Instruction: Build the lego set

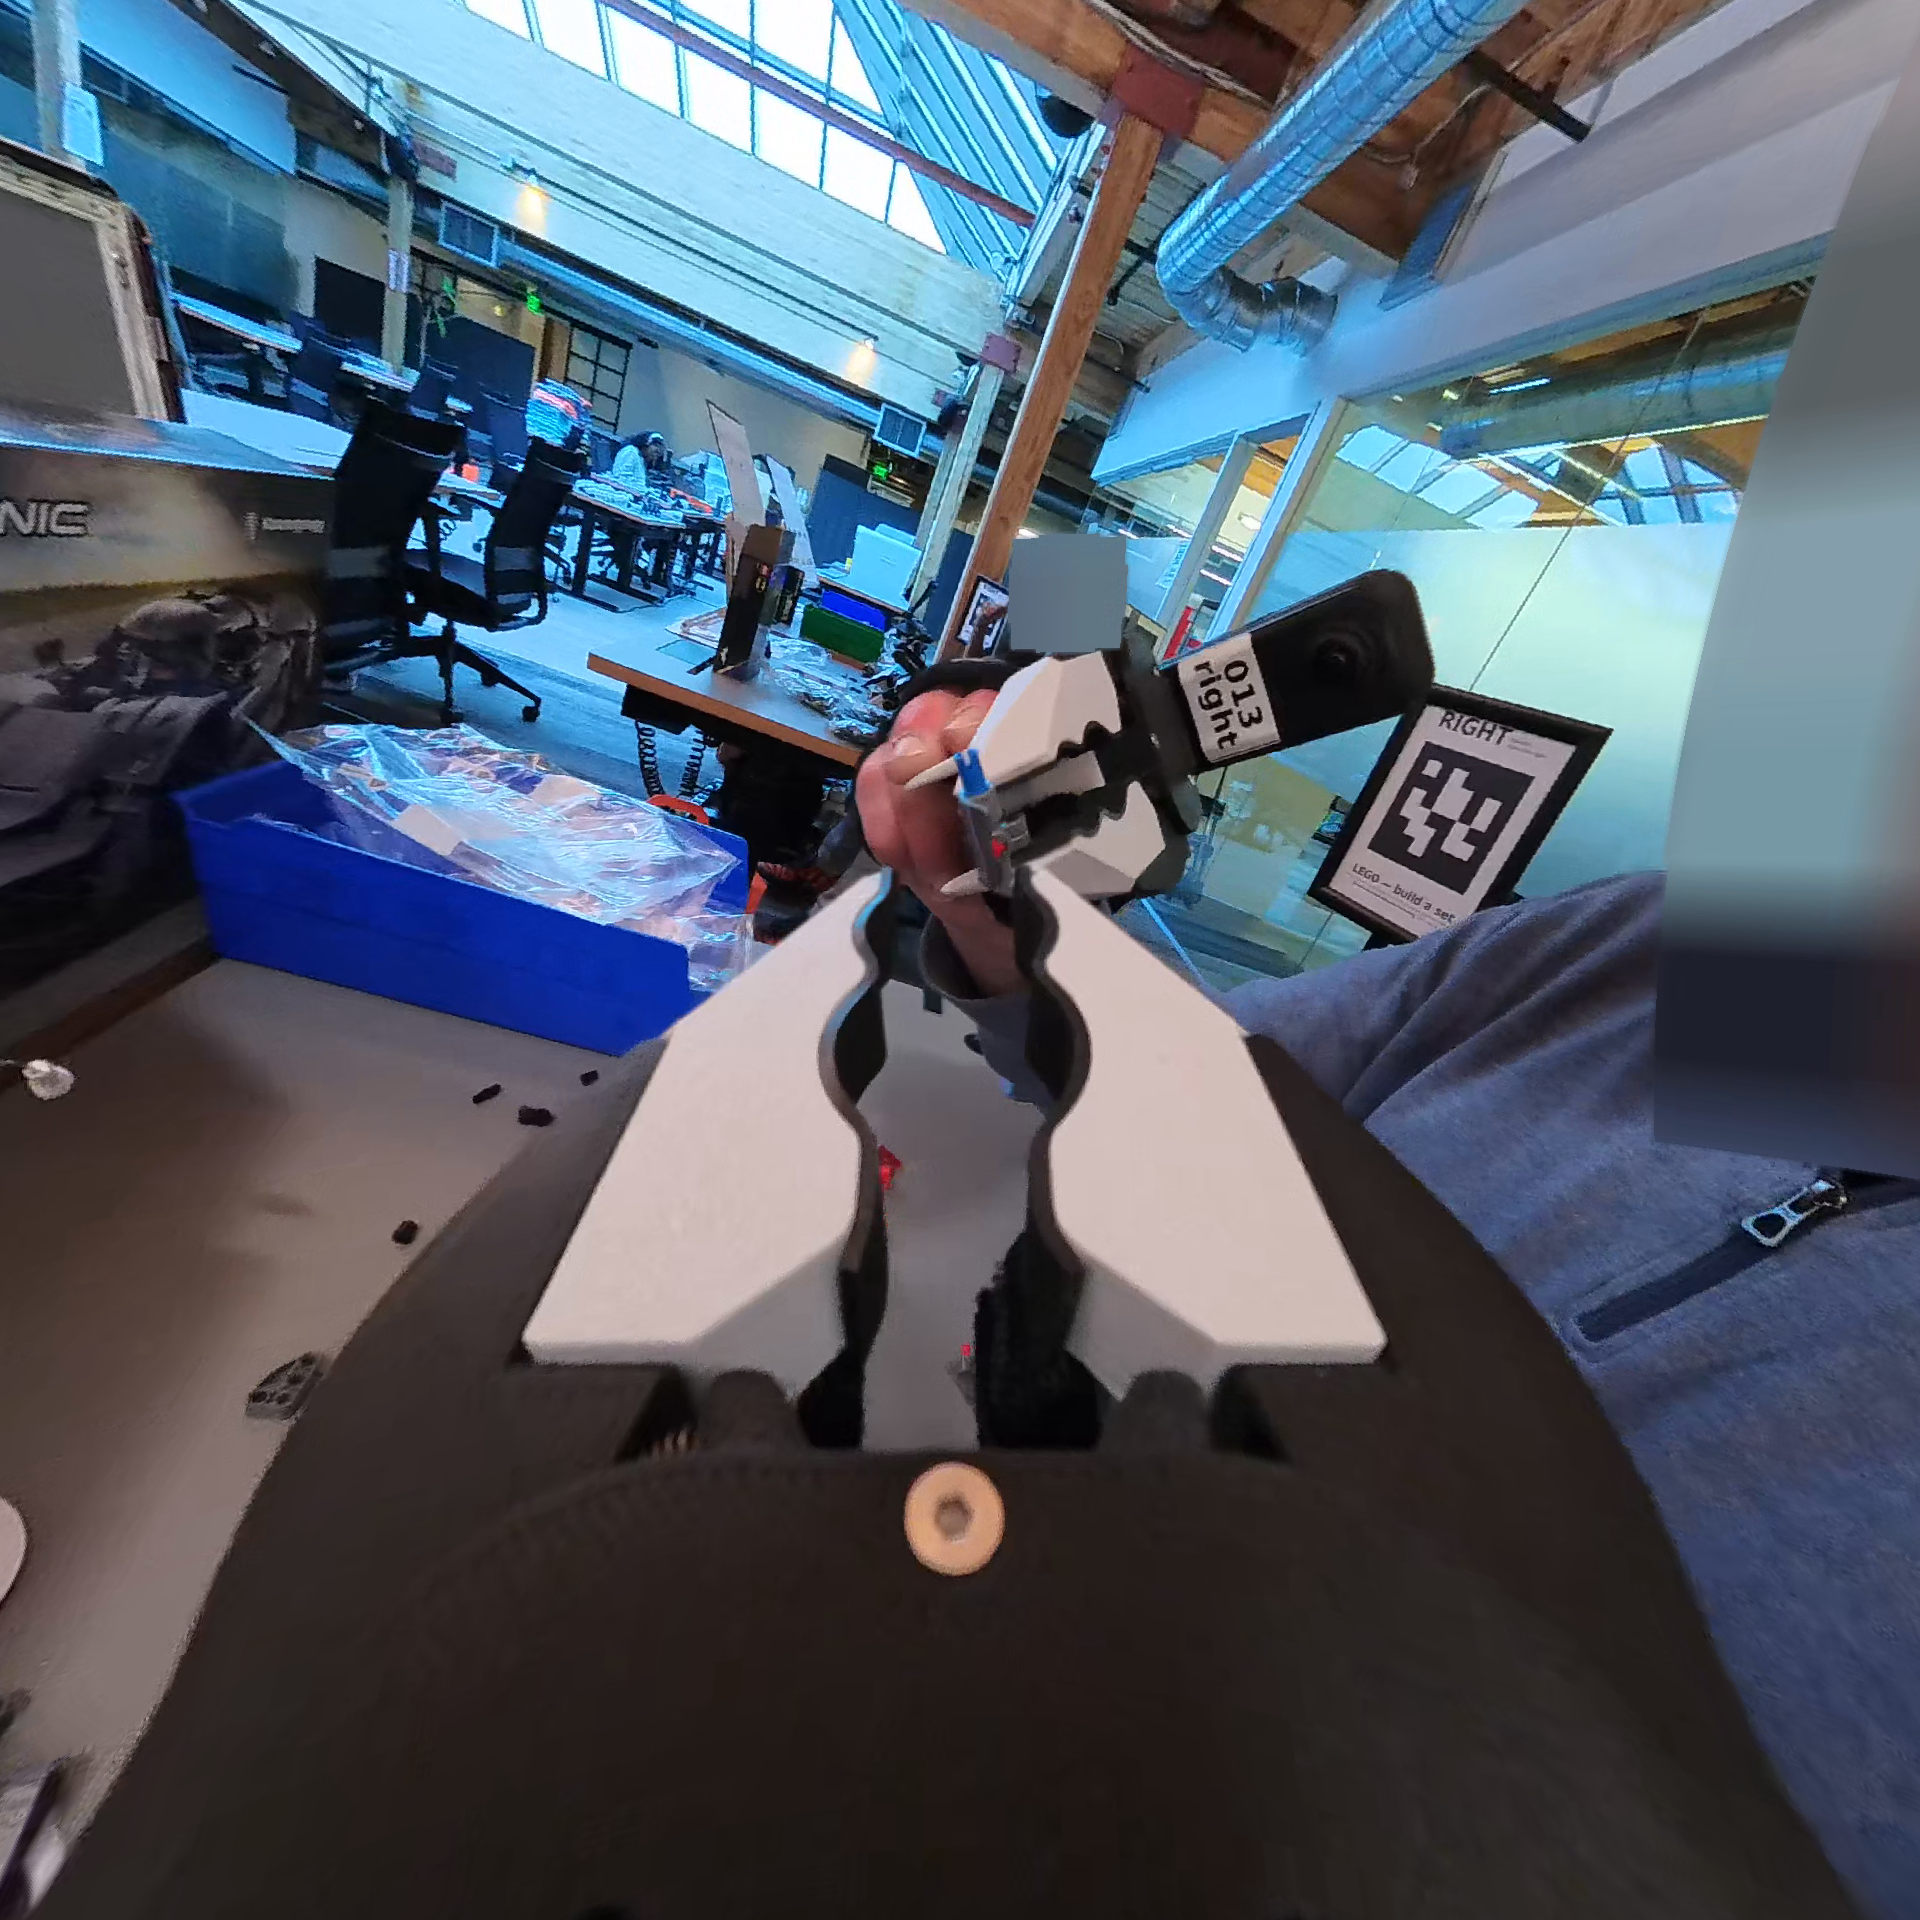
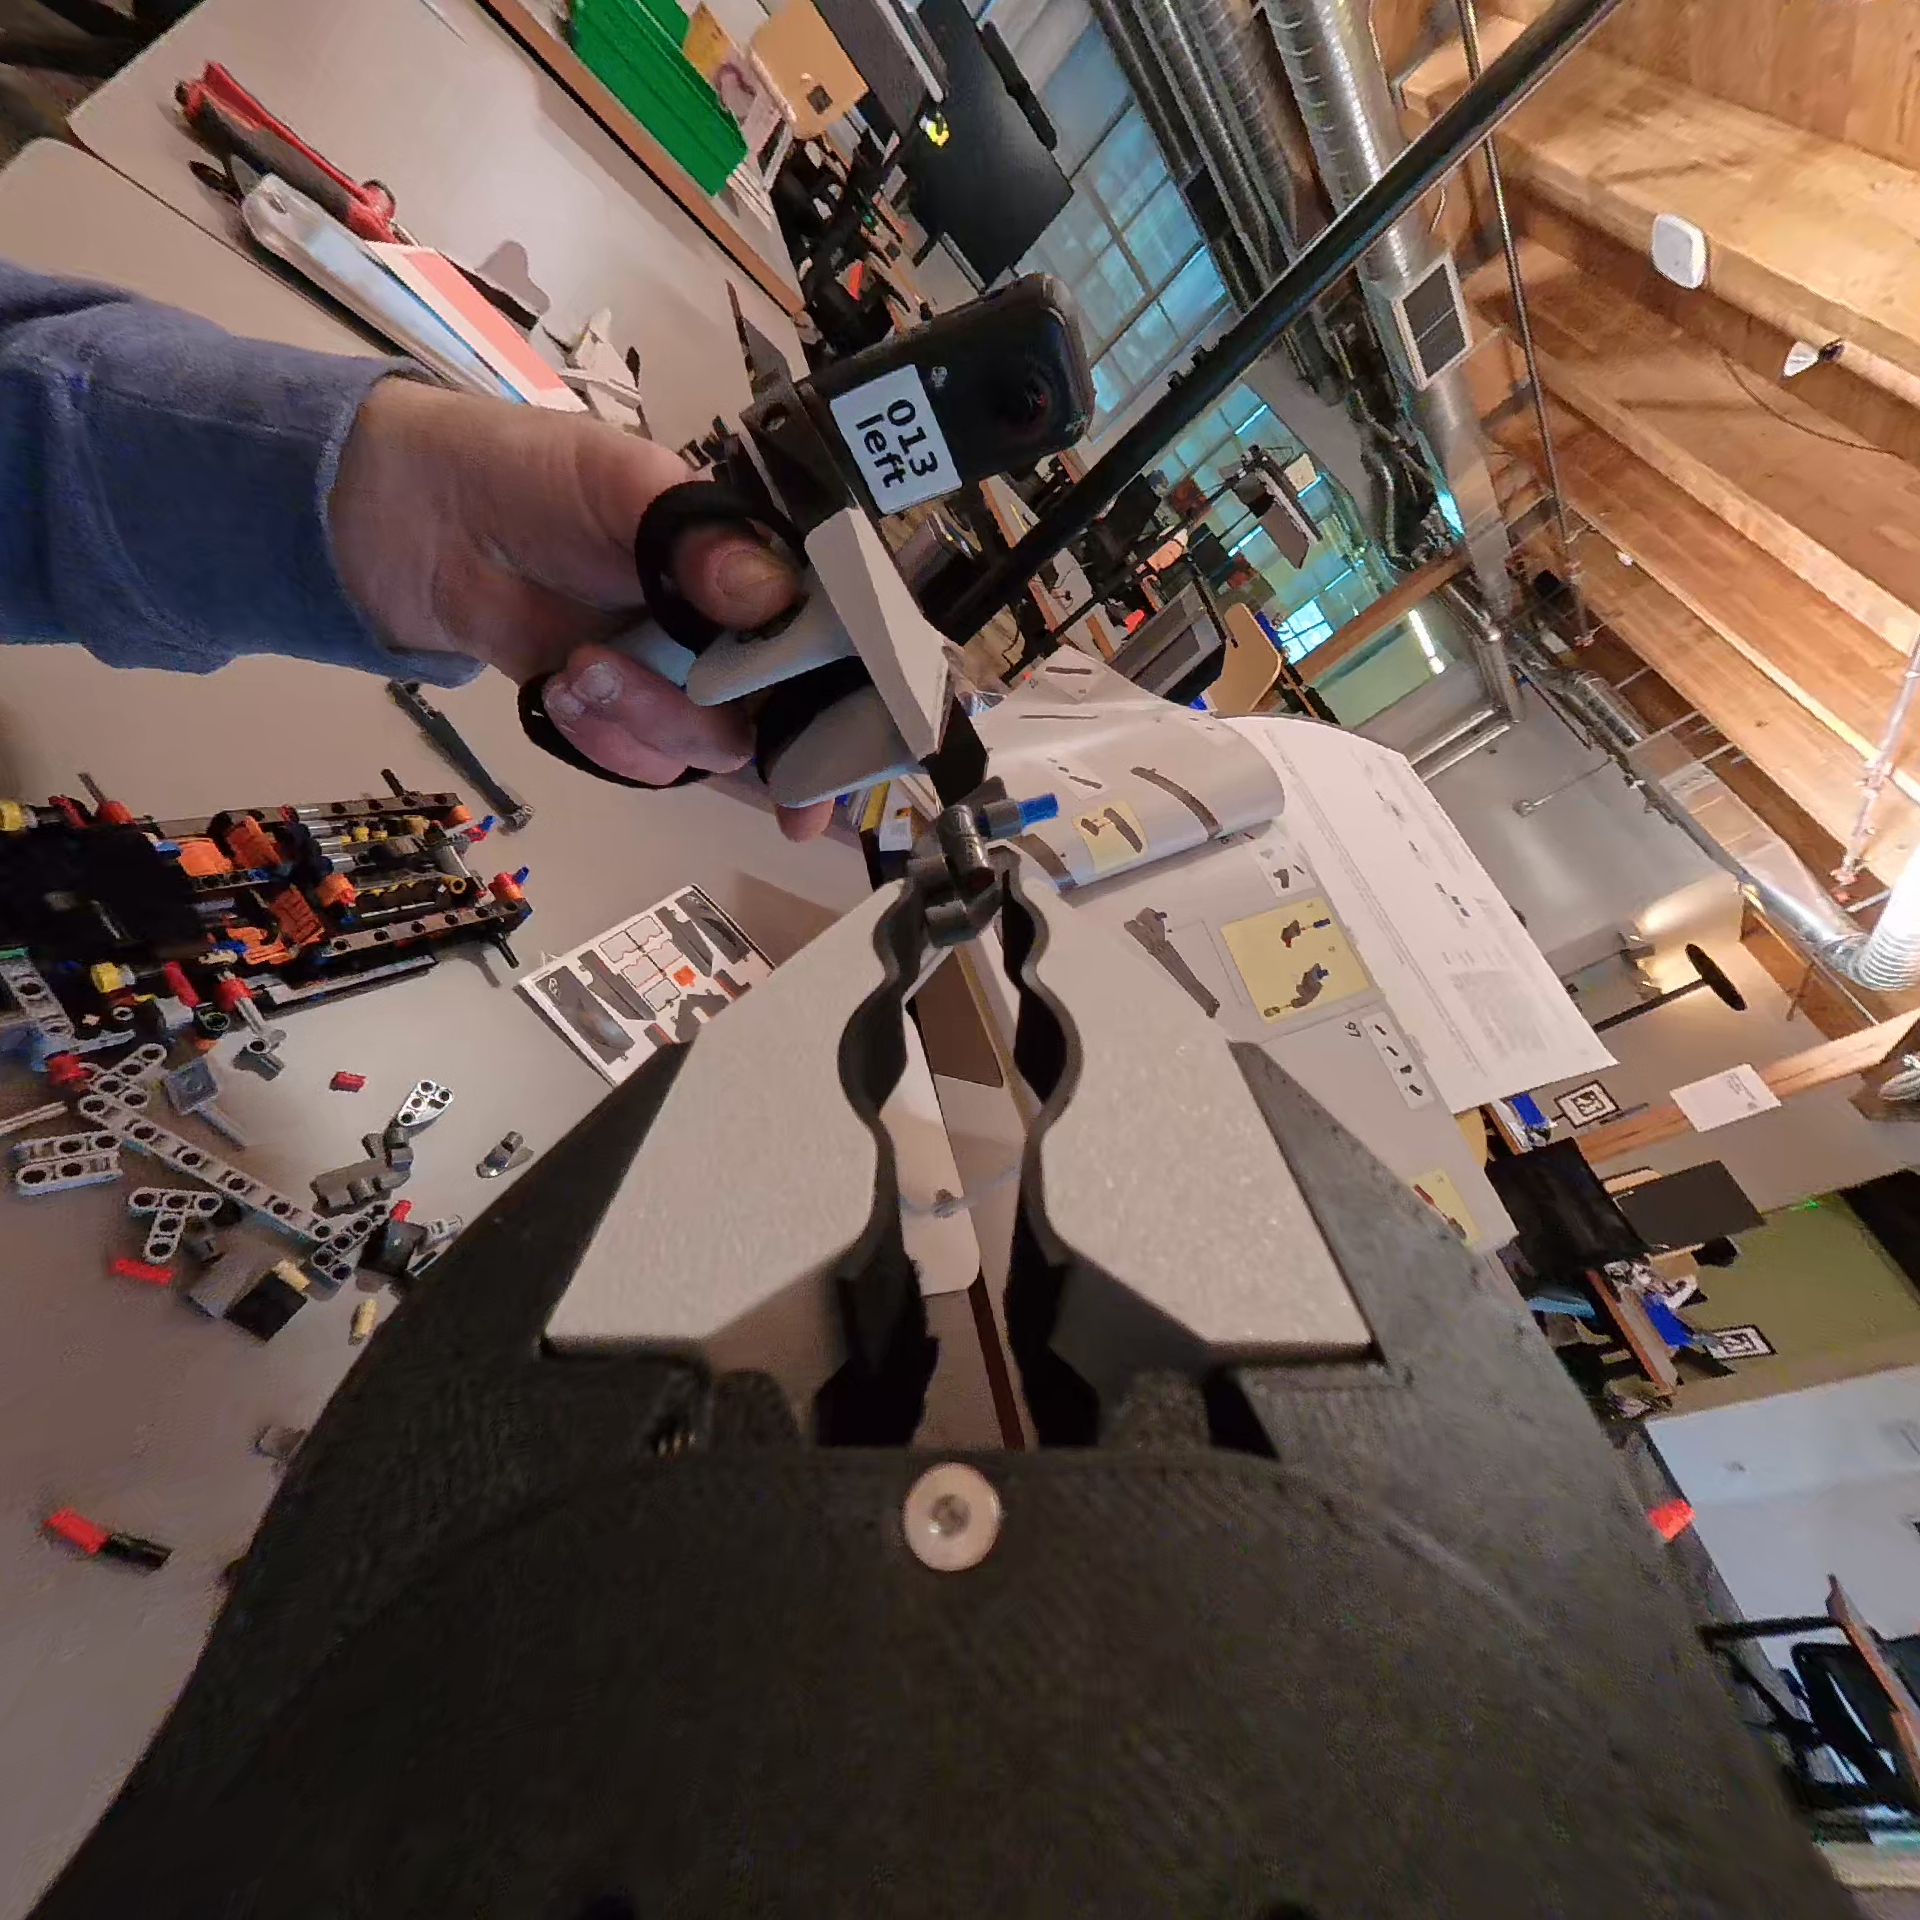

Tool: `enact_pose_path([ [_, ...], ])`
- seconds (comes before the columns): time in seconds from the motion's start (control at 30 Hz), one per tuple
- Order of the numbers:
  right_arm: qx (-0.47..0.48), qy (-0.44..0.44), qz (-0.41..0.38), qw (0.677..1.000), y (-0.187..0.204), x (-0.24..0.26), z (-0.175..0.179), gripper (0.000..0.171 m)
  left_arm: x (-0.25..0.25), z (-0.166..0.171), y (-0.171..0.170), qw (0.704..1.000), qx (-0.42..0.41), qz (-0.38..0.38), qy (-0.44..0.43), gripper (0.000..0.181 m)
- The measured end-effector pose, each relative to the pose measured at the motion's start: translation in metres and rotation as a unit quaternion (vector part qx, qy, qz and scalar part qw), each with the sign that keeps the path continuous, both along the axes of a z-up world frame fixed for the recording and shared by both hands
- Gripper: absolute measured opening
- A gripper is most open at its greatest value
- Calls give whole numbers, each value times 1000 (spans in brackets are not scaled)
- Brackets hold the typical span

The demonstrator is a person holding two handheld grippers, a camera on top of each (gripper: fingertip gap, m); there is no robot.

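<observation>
My right gripper (image 2: 954,889) is shut on a small dark grey connector piece (image 2: 961,868) with a blue pin (image 2: 1029,807) sticking out of it, held up in the air. In the left wrist view the right gripper (image 1: 982,831) and the piece (image 1: 992,831) face me. My left gripper (image 1: 961,883) is open with nothing between its fingers, its tips just below the piece. It also shows in the right wrist view (image 2: 961,753), just above the piece. I cannot tell whether it touches it.
A partly built black and orange model (image 2: 260,873) lies on the grey table (image 2: 312,1455), with loose pieces (image 2: 208,1174), a sticker sheet (image 2: 644,977) and an open instruction booklet (image 2: 1299,935). A blue bin (image 1: 416,935) holds plastic bags. A framed marker sign (image 1: 1455,821) stands behind. The tips of both grippers are at nearly the same place.
</observation>
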State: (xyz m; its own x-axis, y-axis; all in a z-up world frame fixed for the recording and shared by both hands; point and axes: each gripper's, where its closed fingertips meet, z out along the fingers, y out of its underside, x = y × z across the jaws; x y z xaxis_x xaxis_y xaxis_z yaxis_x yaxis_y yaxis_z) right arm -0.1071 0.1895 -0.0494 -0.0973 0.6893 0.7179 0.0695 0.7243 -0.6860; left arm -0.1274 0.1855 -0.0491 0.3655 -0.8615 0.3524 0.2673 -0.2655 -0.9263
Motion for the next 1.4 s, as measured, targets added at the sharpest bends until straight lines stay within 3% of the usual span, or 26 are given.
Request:
enact_pose_path([
  [0.17,23,-10,0,1000,-7,-3,-3,12,8,2,-6,1000,3,-11,2,16],
  [0.33,45,-11,-3,999,-13,-5,-3,12,9,5,-10,1000,9,-17,-4,2],
  [0.57,47,-3,-9,999,-15,-5,1,13,8,7,-11,1000,21,2,2,0],
  [0.7,50,7,-21,999,-13,-2,4,28,1,8,-6,1000,19,23,-8,0],
  [0.83,59,7,-49,997,-8,1,4,24,-1,9,-5,999,16,26,-14,0],
  [0.93,82,5,-51,995,-10,2,1,7,3,6,-5,1000,10,19,-11,0],
  [1.4,104,6,-44,994,-13,-2,-2,5,-1,3,-7,1000,1,25,2,0],
])
